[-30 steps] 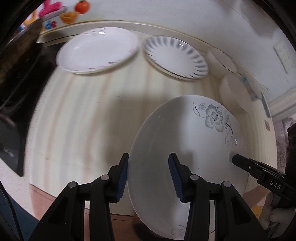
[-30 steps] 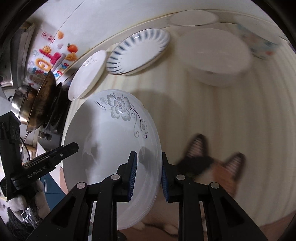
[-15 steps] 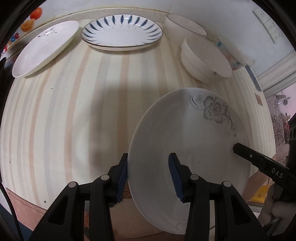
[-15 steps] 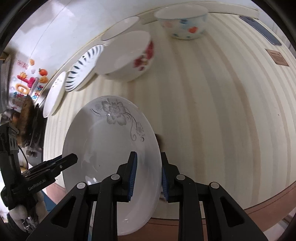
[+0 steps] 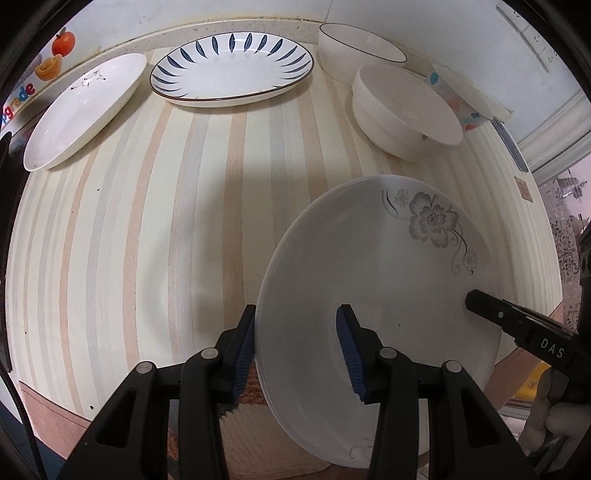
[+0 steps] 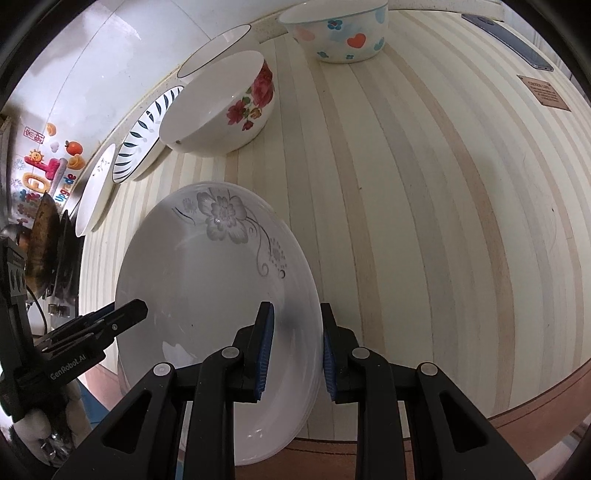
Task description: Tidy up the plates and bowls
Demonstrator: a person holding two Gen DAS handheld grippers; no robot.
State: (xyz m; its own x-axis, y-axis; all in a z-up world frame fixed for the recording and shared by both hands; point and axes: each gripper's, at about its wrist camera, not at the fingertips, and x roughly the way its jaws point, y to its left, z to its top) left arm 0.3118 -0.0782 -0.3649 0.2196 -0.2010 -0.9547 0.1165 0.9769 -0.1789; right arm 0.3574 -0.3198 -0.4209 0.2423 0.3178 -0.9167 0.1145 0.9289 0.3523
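A white deep plate with a grey flower print (image 5: 388, 288) hangs over the striped counter's front edge, held from both sides. My left gripper (image 5: 297, 350) is shut on its near rim, one blue pad outside and one inside. At the opposite rim my right gripper (image 6: 295, 350) is shut on the same flower plate (image 6: 207, 288). The right gripper's black fingertip (image 5: 476, 299) shows at the plate's right edge, and the left gripper's fingertip (image 6: 136, 310) shows at its left edge. I cannot tell whether the plate touches the counter.
Along the back wall stand a sprig-print white plate (image 5: 85, 110), a blue-leaf plate (image 5: 232, 70), a black-rimmed white bowl (image 5: 358, 48), a rose bowl (image 6: 218, 107) and a heart-print bowl (image 6: 340, 33). A phone (image 6: 517, 48) lies at far right, a dark pan (image 6: 40, 240) at left.
Both grippers carried the flower plate rightward along the counter and a little lower, from near the two plates toward the bowls. Over the last half second they have held still.
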